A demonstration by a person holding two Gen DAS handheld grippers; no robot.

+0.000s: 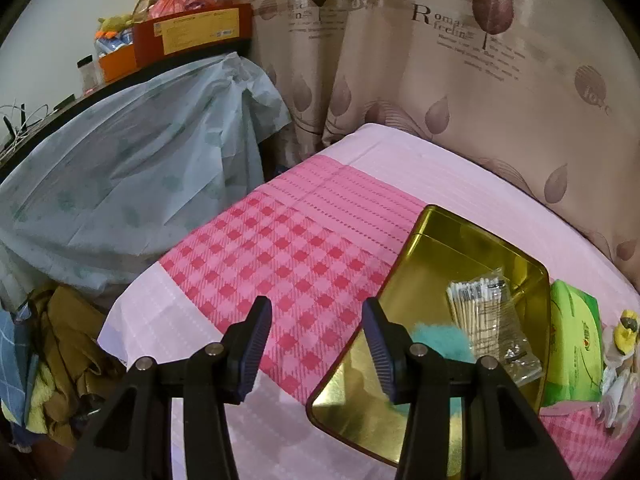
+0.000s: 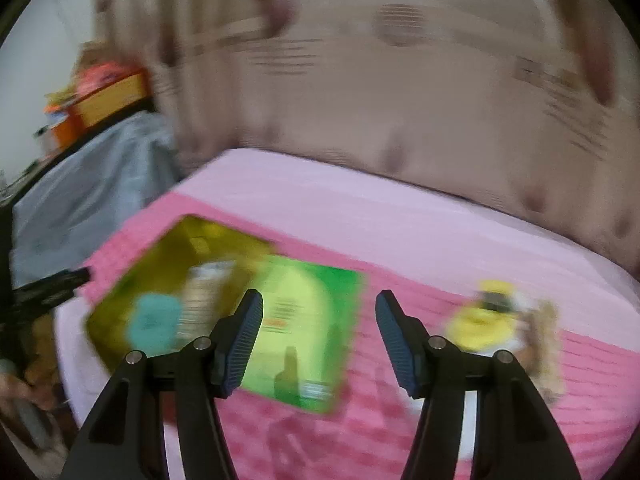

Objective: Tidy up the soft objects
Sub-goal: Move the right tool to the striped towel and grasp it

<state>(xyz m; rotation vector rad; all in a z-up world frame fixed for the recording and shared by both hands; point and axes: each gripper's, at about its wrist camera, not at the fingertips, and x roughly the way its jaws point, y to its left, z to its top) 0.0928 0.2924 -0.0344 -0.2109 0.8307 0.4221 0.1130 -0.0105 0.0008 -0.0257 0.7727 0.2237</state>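
1. Left tool (image 1: 316,340): jaws apart, nothing between them. It hangs over the near edge of the bed (image 1: 400,168), above the pink checked cloth (image 1: 280,248).
2. Right tool (image 2: 318,340): jaws apart, empty. The right wrist view is heavily motion-blurred, so detail there is rough.
3. Gold tin tray (image 1: 440,232) lies flat on the bed, just right of the left tool; that tool's right finger (image 1: 380,352) overlaps its left rim in the picture.
4. In the tray: a clear packet of cotton swabs (image 1: 480,316) toward the right side, and a teal fluffy item (image 1: 436,340) just beside it, partly hidden behind the tool finger. In the right wrist view the teal item (image 2: 154,320) sits at the tray's near-left end.
5. Green tissue pack (image 1: 572,344) lies outside the tray, against its right wall. In the right wrist view the pack (image 2: 304,320) is directly ahead of the right tool, partly behind its left finger.
6. Yellow plush toy (image 2: 480,320) lies on the pink cloth, right of the tissue pack and apart from it, with a beige soft thing (image 2: 540,340) touching it; too blurred to identify.
7. Patterned curtain (image 1: 480,80) runs behind the bed; a pale blue-grey cover (image 1: 120,184) is draped over furniture at left, boxes (image 1: 192,32) on top.
8. The left tool's black body (image 2: 44,292) shows at the left edge of the right wrist view.
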